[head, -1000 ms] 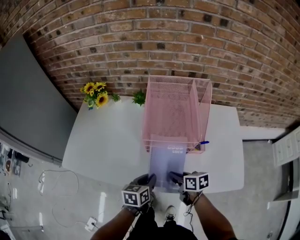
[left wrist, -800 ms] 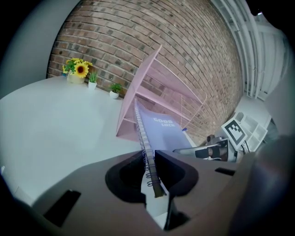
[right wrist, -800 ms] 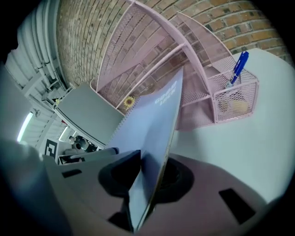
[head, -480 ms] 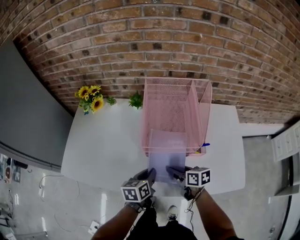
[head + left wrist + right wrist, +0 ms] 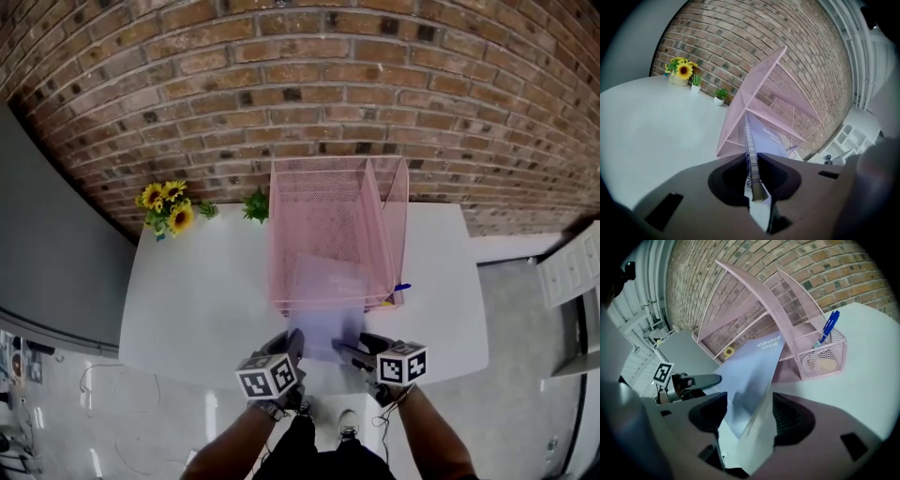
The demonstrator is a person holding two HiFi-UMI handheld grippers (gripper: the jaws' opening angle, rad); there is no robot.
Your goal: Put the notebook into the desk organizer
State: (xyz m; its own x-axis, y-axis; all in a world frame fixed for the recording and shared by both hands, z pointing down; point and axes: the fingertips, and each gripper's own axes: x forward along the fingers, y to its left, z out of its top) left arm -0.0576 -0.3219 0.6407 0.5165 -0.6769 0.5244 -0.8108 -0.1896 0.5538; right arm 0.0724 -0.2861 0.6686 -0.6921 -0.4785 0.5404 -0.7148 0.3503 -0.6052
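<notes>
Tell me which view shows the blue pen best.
The right gripper view: the blue pen stands clear in the small end compartment of the organizer. The head view catches only a small blue tip at that corner. The left gripper view shows at most a faint sliver behind the mesh.

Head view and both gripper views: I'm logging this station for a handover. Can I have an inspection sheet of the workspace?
Surface: white table, mostly bare.
Job's things: notebook lies flat, far end inside the pink mesh organizer, near end sticking out.
Clutter: blue pen in the organizer's side cup. Sunflowers and a small plant at the table's far edge.
Grippers: left gripper has just been closing and clamps the notebook's spiral edge. Right gripper has just been opening; the notebook's corner is between its jaws, unpressed.
Cables: thin cable on the floor left of the table.
Surroundings: brick wall behind, grey panel at left.
</notes>
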